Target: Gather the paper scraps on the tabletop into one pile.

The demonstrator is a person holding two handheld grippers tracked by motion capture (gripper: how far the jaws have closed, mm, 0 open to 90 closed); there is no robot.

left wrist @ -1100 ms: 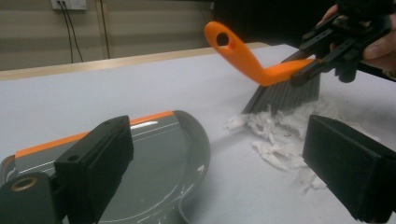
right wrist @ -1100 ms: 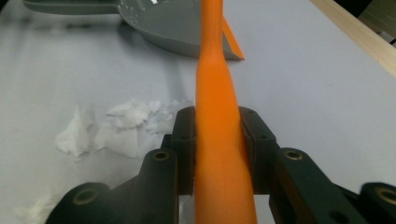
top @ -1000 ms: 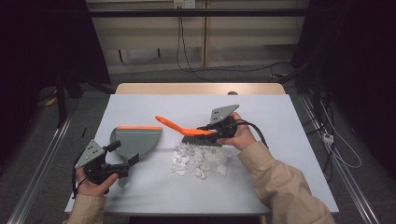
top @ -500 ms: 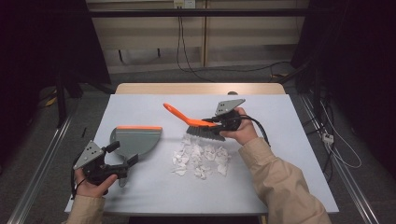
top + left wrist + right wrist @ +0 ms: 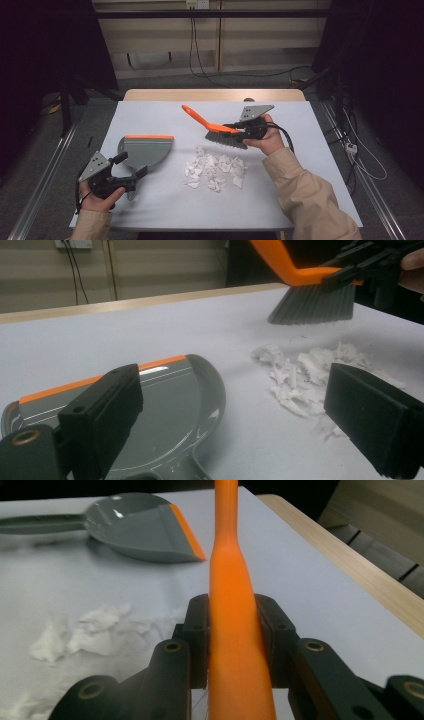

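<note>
From the high view, the right gripper [image 5: 239, 131] is clamped on the back of an orange brush [image 5: 215, 127]. The brush hangs in the air over the middle of the table [image 5: 310, 165], a bit toward the far edge. Its grey bristles point down, just past the pile of white paper bits [image 5: 214, 169]. The paper bits lie in the middle of the table. A grey dustpan [image 5: 145, 150] with an orange lip lies flat near the left edge. The left gripper [image 5: 131, 176] sits near the front left corner, at the dustpan's handle, with its jaws apart.

In the left gripper view, the two black jaws stand wide open with nothing pressed between them. The dustpan [image 5: 170, 405] lies under the left jaw. The paper bits [image 5: 300, 375] are to its right, and the brush [image 5: 310, 295] hangs above them, not touching.

In the right gripper view, the jaws squeeze the orange brush [image 5: 235, 645] handle from both sides. The dustpan [image 5: 135, 525] lies farther off, and the paper bits [image 5: 95, 630] are near on the left.
</note>
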